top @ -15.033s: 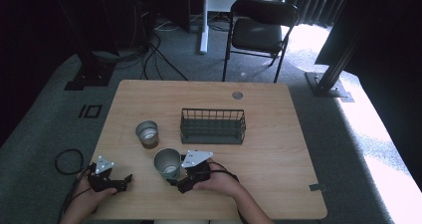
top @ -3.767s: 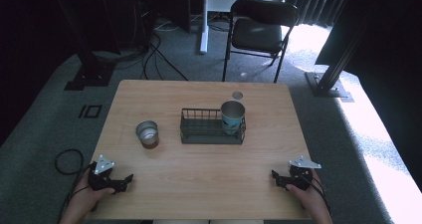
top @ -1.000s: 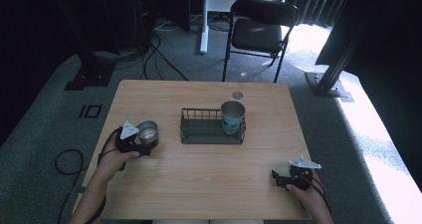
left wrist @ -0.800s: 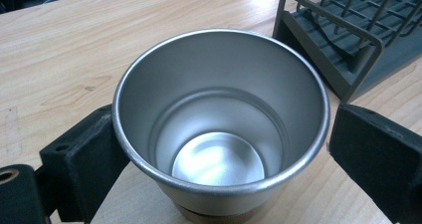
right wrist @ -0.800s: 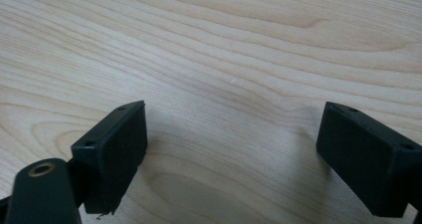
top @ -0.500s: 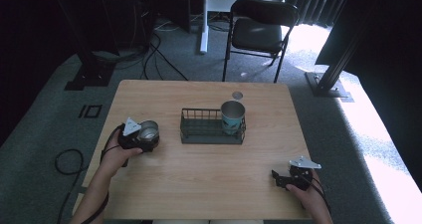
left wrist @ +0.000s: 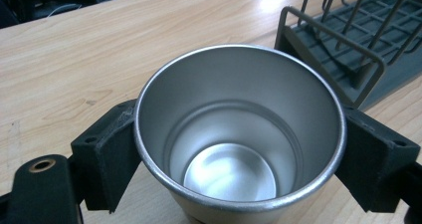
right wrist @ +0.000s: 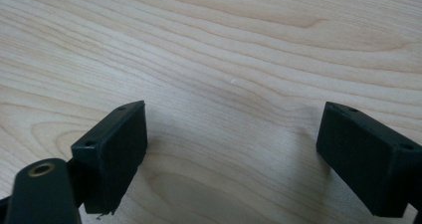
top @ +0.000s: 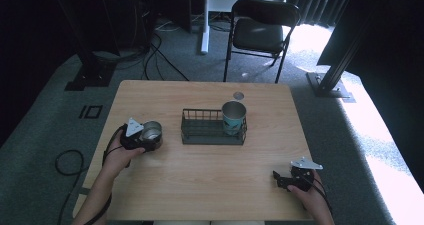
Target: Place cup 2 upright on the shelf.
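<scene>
A steel cup point(top: 151, 131) stands upright on the wooden table point(top: 210, 180), left of a dark wire rack point(top: 202, 135). My left gripper point(top: 150, 135) is open around this cup point(left wrist: 234, 174), one jaw on each side at or very near the wall. The cup is empty. The rack point(left wrist: 358, 50) lies just beyond it. A second steel cup point(top: 233, 116) stands upright in the rack's right end. My right gripper point(top: 278, 177) rests near the table's front right corner, open, with bare wood between its jaws point(right wrist: 231, 149).
A round cable hole point(top: 238, 95) sits in the table behind the rack. A black folding chair point(top: 260, 32) stands beyond the far edge. Cables and stand bases lie on the floor at the left.
My left gripper has moved from the front left corner up to the cup and slid its jaws around it. The right gripper has stayed put since setting the other cup in the rack.
</scene>
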